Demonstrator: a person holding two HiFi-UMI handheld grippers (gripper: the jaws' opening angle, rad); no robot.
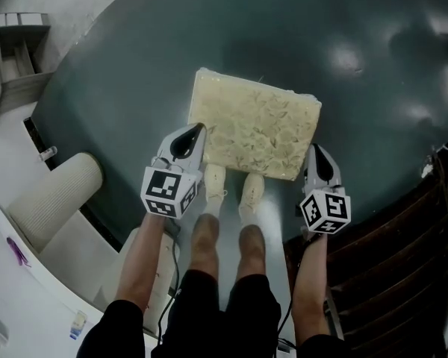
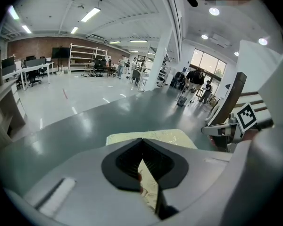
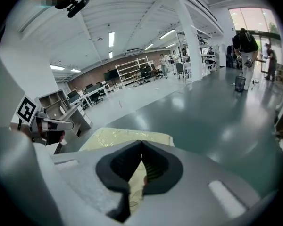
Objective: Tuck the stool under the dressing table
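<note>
The stool (image 1: 257, 121) has a rectangular, pale yellow, flower-patterned cushion and stands on the dark green floor just ahead of my feet. My left gripper (image 1: 198, 129) is shut and empty, its tip over the cushion's near left corner. My right gripper (image 1: 314, 149) is also shut and empty, at the cushion's near right corner. Whether either tip touches the cushion I cannot tell. In the left gripper view the cushion (image 2: 153, 136) lies just beyond the closed jaws (image 2: 141, 141). The right gripper view shows the cushion (image 3: 118, 136) behind its closed jaws (image 3: 141, 144).
A cream ribbed cylindrical piece (image 1: 56, 196) lies at the left, beside a white tabletop (image 1: 30, 282) with small items. Dark wooden slats (image 1: 392, 259) stand at the right. An open shelf unit (image 1: 15, 54) sits far left. People stand in the distant hall.
</note>
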